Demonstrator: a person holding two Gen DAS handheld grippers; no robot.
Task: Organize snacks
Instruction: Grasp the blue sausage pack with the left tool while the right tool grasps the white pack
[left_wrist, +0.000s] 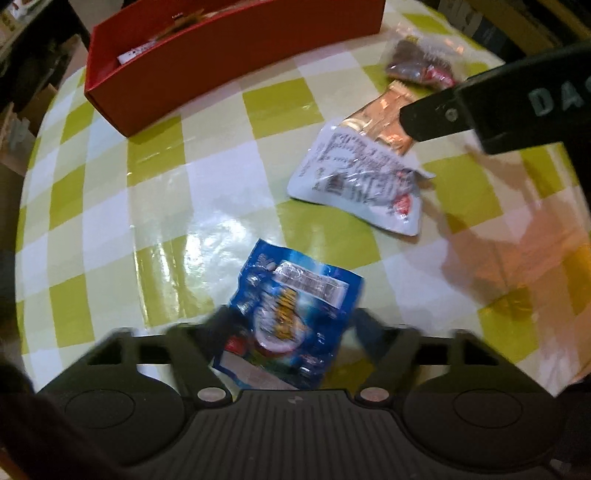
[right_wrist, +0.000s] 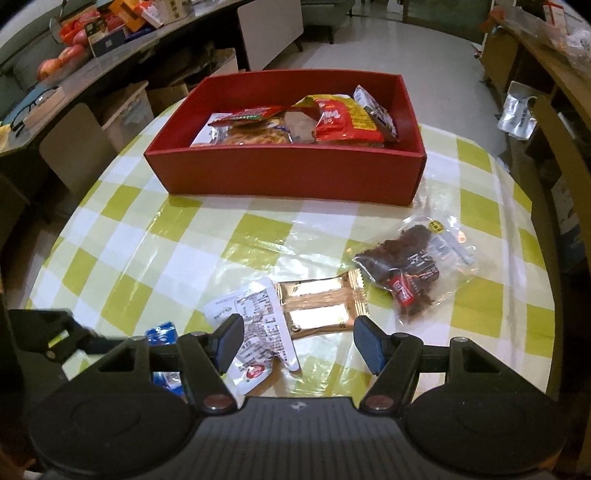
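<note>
A blue snack packet is lying on the checked tabletop, sitting between the left gripper's blurred, seemingly parted fingers. The right gripper is hovering wide apart over white and gold packets, with the red box beyond.

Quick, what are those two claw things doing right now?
Left gripper: open, jaws either side of the blue snack packet, not clamped.
Right gripper: open, empty, above the gold packet.
</note>
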